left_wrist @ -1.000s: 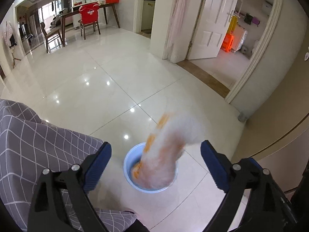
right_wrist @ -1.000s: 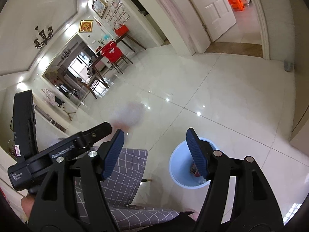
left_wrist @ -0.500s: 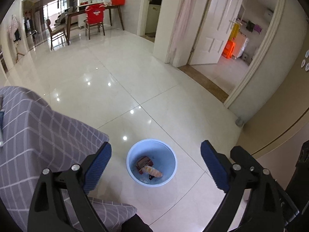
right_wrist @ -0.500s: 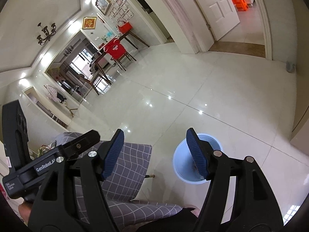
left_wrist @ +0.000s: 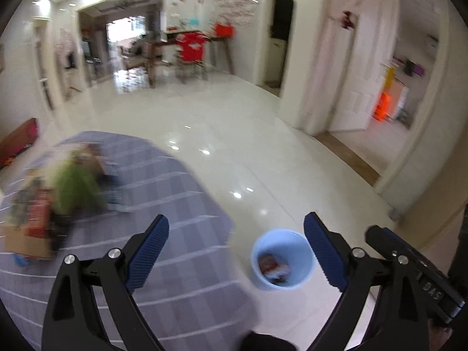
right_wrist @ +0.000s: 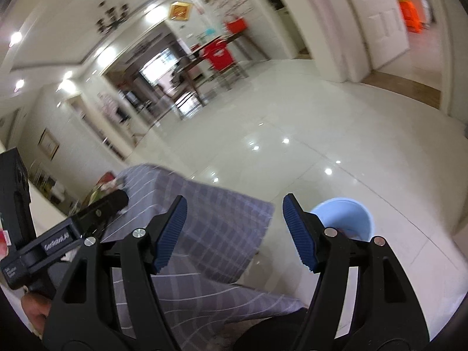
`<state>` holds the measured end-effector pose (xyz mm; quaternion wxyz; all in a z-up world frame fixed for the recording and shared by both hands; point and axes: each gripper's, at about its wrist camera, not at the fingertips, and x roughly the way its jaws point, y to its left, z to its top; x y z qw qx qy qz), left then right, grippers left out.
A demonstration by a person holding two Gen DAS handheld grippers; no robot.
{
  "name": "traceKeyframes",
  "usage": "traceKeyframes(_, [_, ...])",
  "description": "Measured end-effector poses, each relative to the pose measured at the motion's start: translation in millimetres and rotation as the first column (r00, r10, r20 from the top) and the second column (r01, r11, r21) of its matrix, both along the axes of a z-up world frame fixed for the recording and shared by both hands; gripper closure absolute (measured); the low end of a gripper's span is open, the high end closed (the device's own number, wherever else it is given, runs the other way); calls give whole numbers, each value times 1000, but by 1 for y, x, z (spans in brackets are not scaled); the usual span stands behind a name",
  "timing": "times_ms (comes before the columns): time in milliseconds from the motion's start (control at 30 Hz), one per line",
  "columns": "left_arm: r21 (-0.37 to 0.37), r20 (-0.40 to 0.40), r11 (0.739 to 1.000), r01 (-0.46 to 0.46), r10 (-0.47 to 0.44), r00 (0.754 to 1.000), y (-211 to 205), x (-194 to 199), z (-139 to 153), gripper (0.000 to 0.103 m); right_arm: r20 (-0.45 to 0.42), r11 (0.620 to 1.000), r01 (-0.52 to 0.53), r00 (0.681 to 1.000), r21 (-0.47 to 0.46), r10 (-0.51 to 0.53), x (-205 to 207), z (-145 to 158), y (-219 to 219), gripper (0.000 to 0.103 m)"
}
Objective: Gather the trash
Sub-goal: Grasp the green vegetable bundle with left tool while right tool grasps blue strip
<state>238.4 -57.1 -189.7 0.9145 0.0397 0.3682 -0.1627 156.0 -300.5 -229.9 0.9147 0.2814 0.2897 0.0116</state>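
My left gripper (left_wrist: 236, 251) is spread wide with nothing between its blue ribbed pads (left_wrist: 147, 256). Just past its right finger, a round light-blue plastic bin (left_wrist: 283, 259) stands on the glossy white tiled floor (left_wrist: 234, 134), and inside it I can see reddish and pale trash (left_wrist: 273, 266), too blurred to identify. Left of the bin, the grey cloth with a white grid pattern (left_wrist: 163, 234) covers the bench; its edge hangs close beside the bin, and I cannot tell whether they touch. Further left on that cloth lies a smeared pile of litter (left_wrist: 58, 199): something green, something red, something cardboard-brown, all motion-blurred.

My right gripper (right_wrist: 234, 229) is likewise wide open and holds nothing. In its view the light-blue bin (right_wrist: 348, 213) sits behind the right finger, partly hidden, while the grid cloth (right_wrist: 210, 225) fills the gap between the fingers. The black body of the left tool (right_wrist: 67, 231) crosses the lower left, with part of my hand (right_wrist: 35, 313) under it.

Beyond all this the tiled floor runs to a wooden dining table (left_wrist: 181, 46) with a red-covered chair (left_wrist: 191, 49) and a white panelled door (left_wrist: 359, 70) standing open on the right.
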Motion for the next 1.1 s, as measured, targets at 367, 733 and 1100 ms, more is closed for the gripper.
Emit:
traceKeyframes(367, [46, 29, 973, -228, 227, 974, 131, 60, 0, 12, -30, 960, -257, 967, -116, 255, 94, 23, 120, 36])
traceKeyframes(733, [121, -19, 979, -167, 170, 985, 144, 119, -23, 65, -121, 918, -365, 929, -152, 349, 169, 11, 174, 36])
traceKeyframes(1100, [-40, 77, 960, -276, 278, 957, 187, 83, 16, 88, -231, 824, -487, 871, -290, 433, 208, -1, 229, 52])
